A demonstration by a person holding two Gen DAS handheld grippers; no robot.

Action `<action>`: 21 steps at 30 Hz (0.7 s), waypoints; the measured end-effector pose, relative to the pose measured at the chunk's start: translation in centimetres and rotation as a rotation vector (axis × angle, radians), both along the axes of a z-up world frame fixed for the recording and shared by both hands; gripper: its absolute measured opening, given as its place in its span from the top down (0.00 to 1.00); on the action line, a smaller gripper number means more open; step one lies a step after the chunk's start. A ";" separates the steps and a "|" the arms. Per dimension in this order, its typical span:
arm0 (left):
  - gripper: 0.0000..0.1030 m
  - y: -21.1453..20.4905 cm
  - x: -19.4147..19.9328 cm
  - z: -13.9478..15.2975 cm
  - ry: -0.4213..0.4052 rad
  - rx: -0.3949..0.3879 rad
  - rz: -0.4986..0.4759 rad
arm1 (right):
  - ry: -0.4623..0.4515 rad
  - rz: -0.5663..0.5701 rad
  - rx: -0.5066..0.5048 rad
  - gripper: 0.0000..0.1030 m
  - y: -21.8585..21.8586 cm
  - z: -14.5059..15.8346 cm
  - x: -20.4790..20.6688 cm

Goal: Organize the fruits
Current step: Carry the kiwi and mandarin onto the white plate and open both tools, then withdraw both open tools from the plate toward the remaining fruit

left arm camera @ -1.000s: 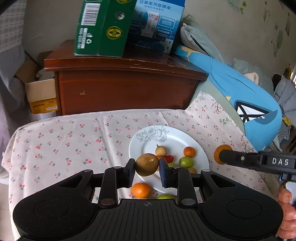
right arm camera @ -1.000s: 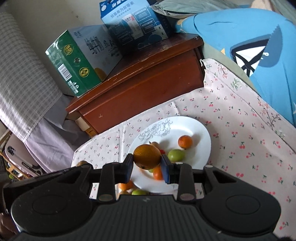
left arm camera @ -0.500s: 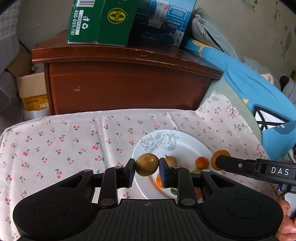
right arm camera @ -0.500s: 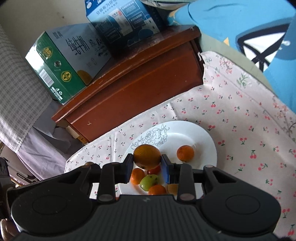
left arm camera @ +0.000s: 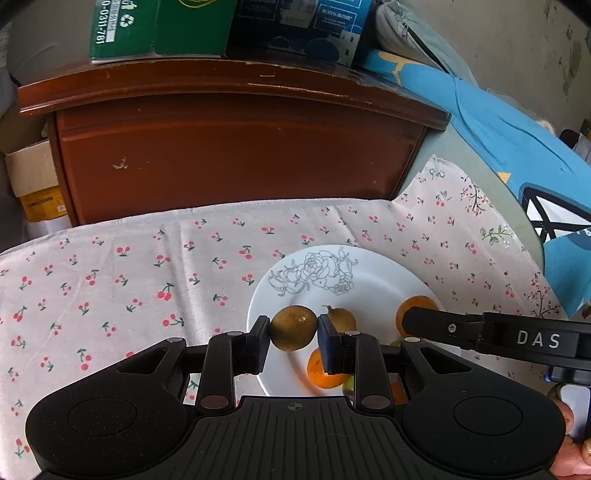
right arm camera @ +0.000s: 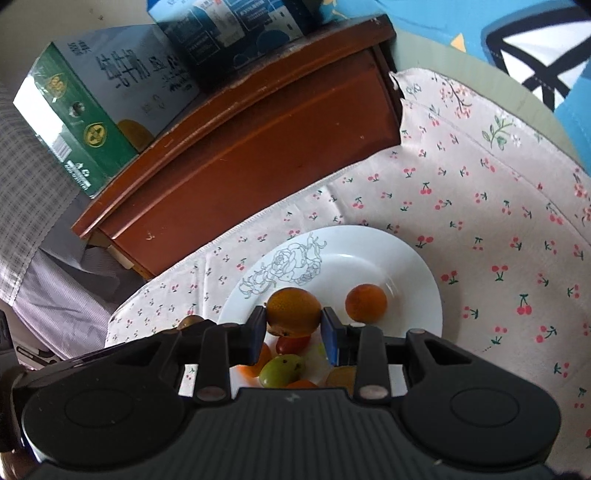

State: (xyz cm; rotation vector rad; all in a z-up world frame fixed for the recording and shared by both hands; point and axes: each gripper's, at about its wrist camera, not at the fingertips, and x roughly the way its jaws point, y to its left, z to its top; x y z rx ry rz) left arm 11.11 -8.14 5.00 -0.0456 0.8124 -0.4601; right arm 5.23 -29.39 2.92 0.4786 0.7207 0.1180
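Left gripper (left arm camera: pixel 293 338) is clamped on a brown-green round fruit (left arm camera: pixel 293 328), both pads touching its sides, held over the near-left rim of the white plate (left arm camera: pixel 373 291). Right gripper (right arm camera: pixel 293 326) is clamped on an orange fruit (right arm camera: pixel 293 312), held above the near part of the same plate (right arm camera: pixel 413 291). In the left wrist view the right gripper's finger (left arm camera: pixel 443 326) reaches in from the right, marked DAS, with that orange fruit partly hidden behind its tip. On the plate: a small brownish pear-shaped fruit (left arm camera: pixel 341 319) just behind the left gripper's right pad, a small orange (right arm camera: pixel 365 302) sitting alone toward the right side, and a cluster nearer the grippers: a red fruit (right arm camera: pixel 291 343), a green fruit (right arm camera: pixel 282 369), plus orange pieces mostly hidden by the gripper bodies. Plate has a rose line drawing on its far-left rim. It sits on a cherry-print cloth (left arm camera: pixel 110 280). Behind the cloth is a dark wooden cabinet (left arm camera: pixel 229 147) carrying a green carton (right arm camera: pixel 74 122) and a blue carton (right arm camera: pixel 236 26). Blue bedding (left arm camera: pixel 517 147) lies to the right.
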 end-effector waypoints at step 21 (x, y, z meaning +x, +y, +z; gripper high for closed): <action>0.34 1.1 -0.8 3.7 -0.082 -0.009 0.077 | -0.019 -0.027 0.016 0.66 -0.2 0.8 0.1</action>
